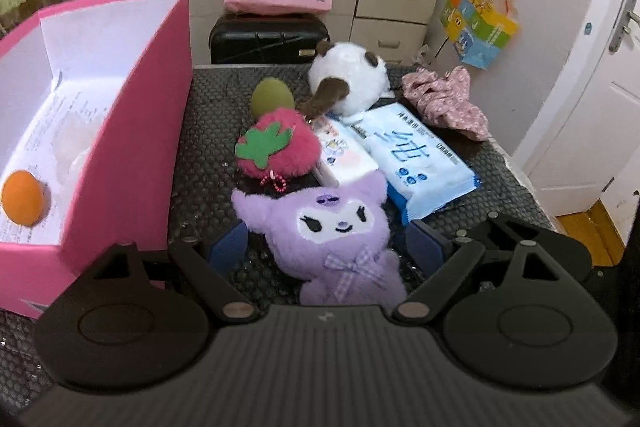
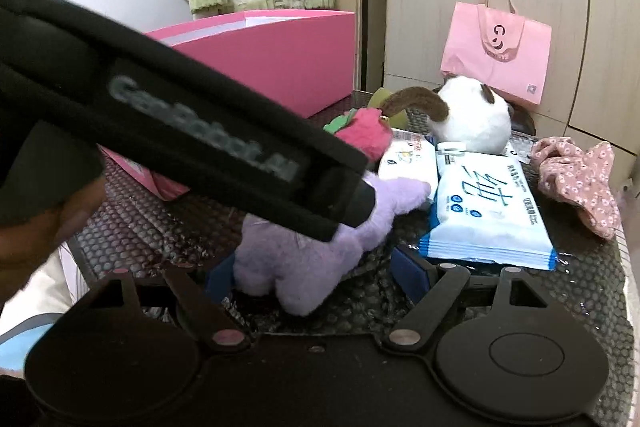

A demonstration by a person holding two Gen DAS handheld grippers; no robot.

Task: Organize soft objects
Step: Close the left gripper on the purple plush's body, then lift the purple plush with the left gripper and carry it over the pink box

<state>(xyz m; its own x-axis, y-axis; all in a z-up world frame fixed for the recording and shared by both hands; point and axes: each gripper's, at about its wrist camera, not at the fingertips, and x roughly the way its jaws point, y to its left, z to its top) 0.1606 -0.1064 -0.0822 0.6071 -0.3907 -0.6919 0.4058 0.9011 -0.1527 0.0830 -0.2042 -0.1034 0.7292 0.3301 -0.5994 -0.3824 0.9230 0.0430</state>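
- Nearest the lens in the left wrist view: the left gripper (image 1: 326, 247), jaws spread wide, one blue pad on each side of the purple plush (image 1: 332, 239). The pads appear not to press on the fur; nothing is clamped.
- The right gripper (image 2: 318, 273) also stands open, its blue pads flanking the lower body of the same toy (image 2: 296, 255) from the other side. No grip is visible there either.
- The purple plush lies face up on the dark dimpled mat (image 1: 208, 167), just beside the pink box (image 1: 132, 131) and in front of the strawberry plush (image 1: 276, 147).
- Behind it: two wipe packs (image 1: 420, 163), a panda plush (image 1: 348, 83), a green sponge (image 1: 272, 95) and a floral cloth (image 1: 444, 103).
- An orange ball (image 1: 22, 197) already sits in the pink box.
- Handling judgement: the toy looks light, soft and compressible, not fragile; the fur may slide a little under the pads.
- Recommended hold: across the torso near the checked bow, where the stuffing is thickest. Ears and limbs would likely fold and let the body dangle.
- Risk: the strawberry's bead loop lies close to the toy's head and could snag.
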